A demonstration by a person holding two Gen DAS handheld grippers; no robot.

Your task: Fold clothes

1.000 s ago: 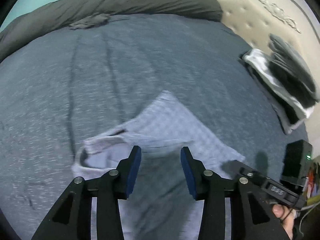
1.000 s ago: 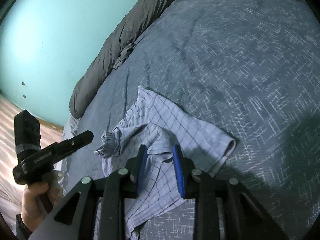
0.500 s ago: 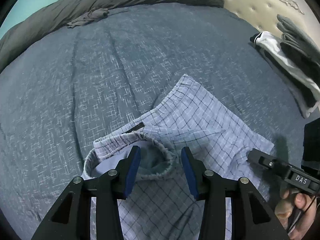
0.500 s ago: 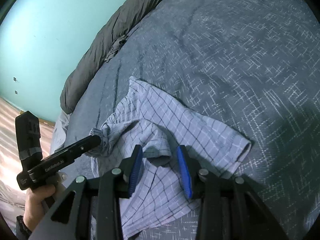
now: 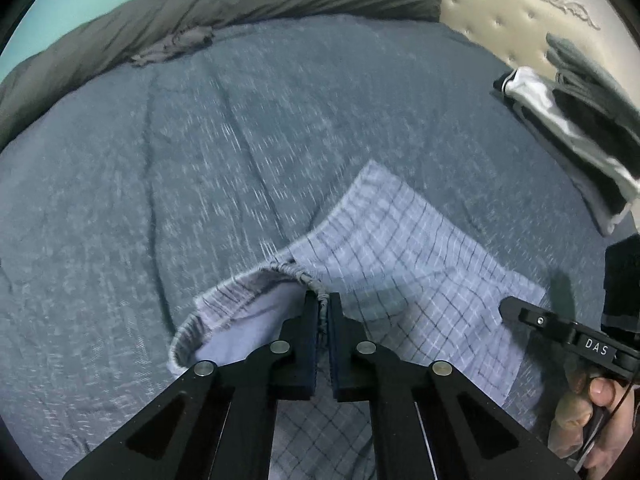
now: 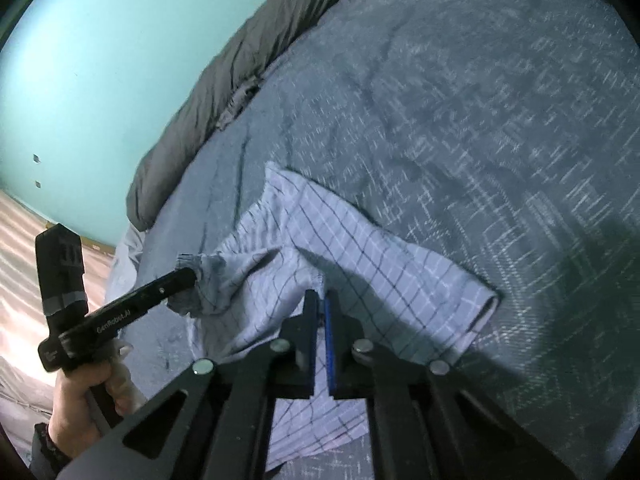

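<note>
Pale blue checked shorts (image 5: 400,248) lie crumpled on the grey-blue bedspread (image 5: 200,160). My left gripper (image 5: 323,300) is closing, its pads pinching the gathered elastic waistband (image 5: 240,284). In the right wrist view the shorts (image 6: 360,248) are lifted in a ridge, and my right gripper (image 6: 320,300) is closing with a hemmed edge of the cloth between its pads. Each gripper shows in the other's view: the right gripper (image 5: 508,306) at the shorts' right side, the left gripper (image 6: 188,274) at the bunched waistband. A hand (image 6: 92,384) holds the left one.
A dark grey duvet (image 5: 240,0) runs along the bed's far edge, with a small dark garment (image 5: 176,42) beside it. A stack of folded clothes (image 5: 580,120) sits by the cream headboard (image 5: 500,8). A teal wall (image 6: 120,60) and a wooden floor (image 6: 16,240) lie beyond the bed's left side.
Both grippers have gone from open to shut on the shorts. The left one now pinches the waistband that lay between its fingers; the cloth is pulled up slightly.
</note>
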